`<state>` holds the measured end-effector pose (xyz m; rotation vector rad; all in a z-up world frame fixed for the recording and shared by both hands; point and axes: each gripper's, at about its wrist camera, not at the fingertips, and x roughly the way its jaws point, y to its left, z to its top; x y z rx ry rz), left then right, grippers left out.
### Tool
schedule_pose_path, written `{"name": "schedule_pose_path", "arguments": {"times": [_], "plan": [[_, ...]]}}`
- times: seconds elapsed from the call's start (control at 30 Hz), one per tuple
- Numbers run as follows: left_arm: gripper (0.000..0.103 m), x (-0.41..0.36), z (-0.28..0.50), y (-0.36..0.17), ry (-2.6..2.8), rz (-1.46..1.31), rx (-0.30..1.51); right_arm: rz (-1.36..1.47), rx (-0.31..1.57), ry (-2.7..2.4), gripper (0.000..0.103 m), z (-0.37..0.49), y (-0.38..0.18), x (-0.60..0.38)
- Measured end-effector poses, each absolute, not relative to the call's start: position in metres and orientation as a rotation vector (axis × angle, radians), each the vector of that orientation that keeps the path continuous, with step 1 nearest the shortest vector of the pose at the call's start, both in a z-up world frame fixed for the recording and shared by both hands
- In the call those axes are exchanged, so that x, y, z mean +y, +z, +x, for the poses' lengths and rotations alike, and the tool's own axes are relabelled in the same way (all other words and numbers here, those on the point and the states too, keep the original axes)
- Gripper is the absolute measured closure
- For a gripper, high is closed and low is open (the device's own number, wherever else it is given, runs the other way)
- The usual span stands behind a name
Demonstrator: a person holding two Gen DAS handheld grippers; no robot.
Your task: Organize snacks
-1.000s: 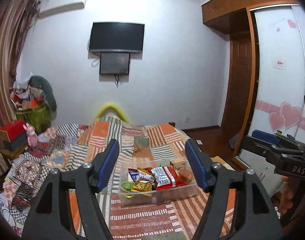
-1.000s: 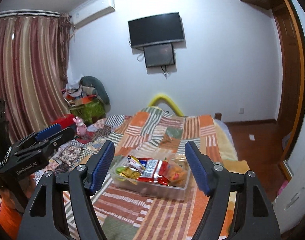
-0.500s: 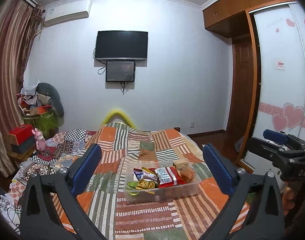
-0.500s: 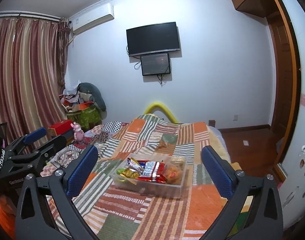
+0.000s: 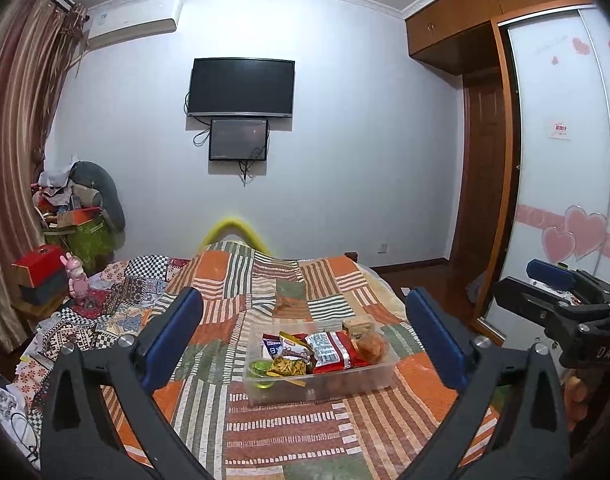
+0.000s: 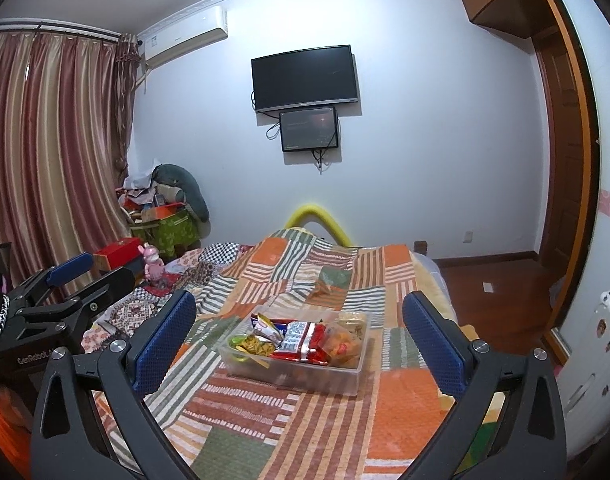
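Observation:
A clear plastic bin (image 5: 369,384) full of snack packets sits on the patchwork bedspread (image 5: 289,432). It holds a red packet (image 5: 333,350), yellow chips (image 5: 287,368) and a green cup (image 5: 259,368). The bin also shows in the right wrist view (image 6: 305,376). My left gripper (image 5: 305,338) is open and empty, held back from the bin. My right gripper (image 6: 299,336) is open and empty, also held back. The right gripper shows at the right of the left wrist view (image 5: 561,296). The left gripper shows at the left of the right wrist view (image 6: 65,292).
A TV (image 5: 241,87) hangs on the far wall. Clutter, a red box (image 5: 37,266) and a pink toy (image 5: 77,280) stand left of the bed. A wardrobe (image 5: 561,160) and wooden door (image 5: 485,168) are on the right. Curtains (image 6: 53,152) hang at left.
Both grippers have opened wider and pulled up and back from the bin, so it looks smaller and more of the room shows.

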<state>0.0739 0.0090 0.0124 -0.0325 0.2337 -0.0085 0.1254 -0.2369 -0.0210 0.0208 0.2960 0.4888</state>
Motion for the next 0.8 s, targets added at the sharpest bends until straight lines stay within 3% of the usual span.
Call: {"name": "schedule_pose_path", "arguments": {"times": [0.8], "plan": [[0.0,0.01,0.0771,0.0098,-0.042,-0.041,0.242,0.012,0.272,0.457,0.0,0.1191,-0.0181,-0.239]]}}
